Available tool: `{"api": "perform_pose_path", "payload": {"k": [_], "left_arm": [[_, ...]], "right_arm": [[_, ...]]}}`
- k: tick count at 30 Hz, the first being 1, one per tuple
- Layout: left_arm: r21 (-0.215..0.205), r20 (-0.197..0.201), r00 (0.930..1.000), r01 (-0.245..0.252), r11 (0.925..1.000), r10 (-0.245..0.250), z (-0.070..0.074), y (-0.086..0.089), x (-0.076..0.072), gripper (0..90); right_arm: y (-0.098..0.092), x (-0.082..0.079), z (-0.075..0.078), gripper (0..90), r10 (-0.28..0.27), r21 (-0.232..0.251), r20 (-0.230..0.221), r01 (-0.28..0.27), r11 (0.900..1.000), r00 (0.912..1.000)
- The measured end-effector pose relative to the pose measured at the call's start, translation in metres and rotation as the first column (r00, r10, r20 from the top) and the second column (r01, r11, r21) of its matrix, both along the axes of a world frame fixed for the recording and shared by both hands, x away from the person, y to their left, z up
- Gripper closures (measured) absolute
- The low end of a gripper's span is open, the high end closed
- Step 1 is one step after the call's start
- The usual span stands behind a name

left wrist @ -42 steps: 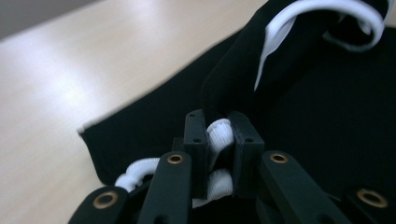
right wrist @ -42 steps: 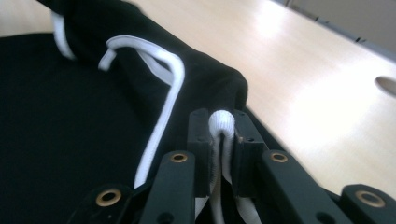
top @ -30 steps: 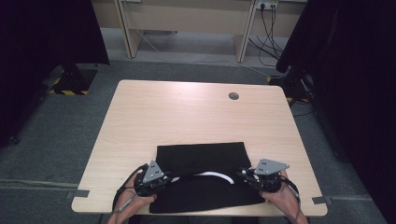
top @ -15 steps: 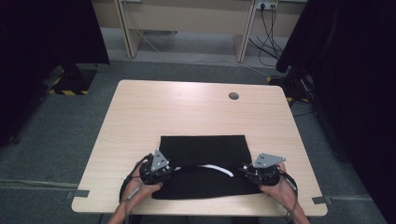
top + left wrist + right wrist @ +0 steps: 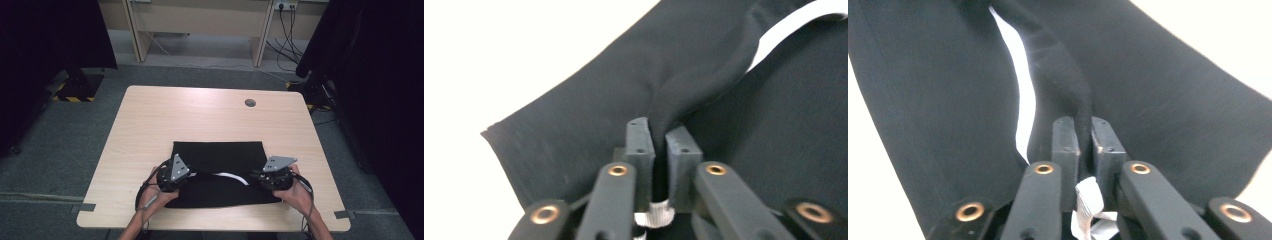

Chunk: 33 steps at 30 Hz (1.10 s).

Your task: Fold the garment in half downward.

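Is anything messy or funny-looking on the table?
Nothing is spilled or torn. The black garment just isn't flat: the left gripper and right gripper pinch its edge, bunching a fold and showing a white strip.

Left gripper (image 5: 186, 176) clamped, right gripper (image 5: 255, 176) clamped, jaws just closing.

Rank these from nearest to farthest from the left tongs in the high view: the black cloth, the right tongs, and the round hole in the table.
1. black cloth, pinched in the left tongs.
2. right tongs, across the cloth on the right.
3. round hole, at the table's far right.
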<state>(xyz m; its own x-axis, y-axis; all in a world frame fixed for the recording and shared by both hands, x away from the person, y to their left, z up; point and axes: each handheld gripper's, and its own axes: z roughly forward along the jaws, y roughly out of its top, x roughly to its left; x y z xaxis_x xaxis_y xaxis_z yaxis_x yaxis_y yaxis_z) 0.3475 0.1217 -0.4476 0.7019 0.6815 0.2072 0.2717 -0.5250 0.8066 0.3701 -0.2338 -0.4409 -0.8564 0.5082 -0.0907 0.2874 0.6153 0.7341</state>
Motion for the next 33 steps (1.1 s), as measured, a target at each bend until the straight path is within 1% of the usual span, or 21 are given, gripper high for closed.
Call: {"api": "perform_pose_path", "payload": {"k": [1, 2, 4, 6, 8, 9, 11, 13, 15, 16, 17, 18, 19, 21, 22, 23, 24, 27, 29, 30, 33], "left_arm": [[0.0, 0.0, 1.0, 0.0, 1.0, 0.0, 0.0, 0.0, 0.0, 85.1], [-0.038, 0.018, 0.9998, 0.009, 0.9992, -0.009, 0.013, 0.004, -0.005, 85.5], [-0.071, 0.026, 0.9991, 0.034, 0.9969, -0.032, 0.023, 0.006, -0.016, 85.6], [-0.075, 0.026, 0.9975, 0.068, 0.9948, -0.066, 0.025, 0.007, -0.033, 85.2], [-0.071, 0.022, 0.9966, 0.081, 0.9941, -0.08, 0.023, 0.008, -0.041, 83.3], [-0.068, -0.008, 0.9945, 0.104, 0.9923, -0.105, 0.013, 0.008, -0.056, 81.8], [-0.047, -0.058, 0.9912, 0.116, 0.9921, -0.118, -0.003, 0.007, -0.065, 73.7], [-0.05, -0.094, 0.9902, 0.099, 0.9938, -0.103, -0.017, 0.007, -0.067, 62.3], [-0.061, -0.101, 0.9903, 0.09, 0.9941, -0.096, -0.02, 0.008, -0.067, 52.6], [-0.109, -0.113, 0.9893, 0.08, 0.9909, -0.092, -0.02, 0.01, -0.066, 47.1], [-0.131, -0.119, 0.9883, 0.08, 0.9881, -0.096, -0.018, 0.01, -0.066, 40.3], [-0.131, -0.119, 0.9883, 0.08, 0.9881, -0.096, -0.018, 0.01, -0.066, 34.8], [-0.171, -0.109, 0.9889, 0.082, 0.9818, -0.102, -0.01, 0.009, -0.066, 31.0], [-0.208, -0.096, 0.9897, 0.085, 0.9745, -0.106, -0.002, 0.008, -0.066, 26.3], [-0.208, -0.096, 0.9897, 0.085, 0.9745, -0.106, -0.002, 0.008, -0.066, 25.0], [-0.221, -0.096, 0.9909, 0.072, 0.9726, -0.095, 0.0, 0.006, -0.063, 23.6], [-0.231, -0.116, 0.9922, 0.018, 0.9728, -0.046, 0.002, 0.002, -0.056, 22.7], [-0.181, -0.155, 0.9875, -0.057, 0.9817, 0.029, -0.004, -0.002, -0.044, 21.8], [-0.141, -0.179, 0.9816, -0.092, 0.9858, 0.066, -0.013, -0.003, -0.041, 21.6], [-0.115, -0.188, 0.9795, -0.093, 0.989, 0.07, -0.017, -0.003, -0.041, 21.2], [-0.027, -0.18, 0.9802, -0.089, 0.9957, 0.082, -0.029, 0.0, -0.049, 20.5]], "right_arm": [[0.0, 0.0, 0.0, 85.3, 0.0, 0.0, 0.0, 0.0, 1.0, 1.0], [-0.003, -0.003, 0.015, 85.6, 0.005, 0.021, 0.037, -0.006, 1.0, 0.9993], [-0.005, -0.01, 0.026, 85.6, 0.018, 0.021, 0.064, -0.019, 1.0, 0.9978], [-0.008, -0.019, 0.031, 85.6, 0.032, 0.024, 0.079, -0.034, 0.999, 0.9963], [-0.012, -0.032, 0.028, 85.4, 0.052, 0.029, 0.071, -0.055, 0.998, 0.9961], [-0.013, -0.039, 0.024, 84.8, 0.063, 0.024, 0.061, -0.064, 0.998, 0.9962], [-0.016, -0.05, 0.012, 78.7, 0.065, 0.008, 0.038, -0.066, 0.998, 0.9971], [-0.017, -0.057, -0.002, 66.1, 0.042, -0.004, -0.008, -0.042, 0.999, 0.9991], [-0.018, -0.059, -0.007, 62.3, 0.035, -0.009, -0.022, -0.035, 0.999, 0.9992], [-0.021, -0.059, -0.01, 54.9, 0.021, 0.015, -0.031, -0.02, 1.0, 0.9993], [-0.023, -0.058, -0.008, 51.1, 0.007, 0.047, -0.039, -0.005, 0.999, 0.9992], [-0.023, -0.058, -0.008, 51.1, 0.007, 0.047, -0.039, -0.005, 0.999, 0.9992], [-0.026, -0.055, -0.001, 47.6, -0.007, 0.09, -0.046, 0.011, 0.996, 0.9989], [-0.027, -0.051, 0.009, 46.1, -0.025, 0.105, -0.018, 0.027, 0.994, 0.9995], [-0.027, -0.048, 0.014, 46.0, -0.043, 0.116, -0.015, 0.044, 0.992, 0.999], [-0.025, -0.044, 0.016, 46.0, -0.057, 0.125, -0.015, 0.058, 0.99, 0.9983], [-0.022, -0.041, 0.017, 45.8, -0.072, 0.122, -0.016, 0.073, 0.99, 0.9973], [-0.008, -0.033, 0.008, 44.6, -0.118, 0.026, 0.011, 0.118, 0.993, 0.9929], [-0.002, -0.031, -0.004, 44.7, -0.112, 0.009, -0.013, 0.112, 0.994, 0.9936], [-0.001, -0.032, -0.009, 44.6, -0.109, 0.002, -0.025, 0.109, 0.994, 0.9937], [-0.004, -0.037, -0.022, 43.7, -0.128, -0.077, -0.004, 0.128, 0.989, 0.9917]]}}
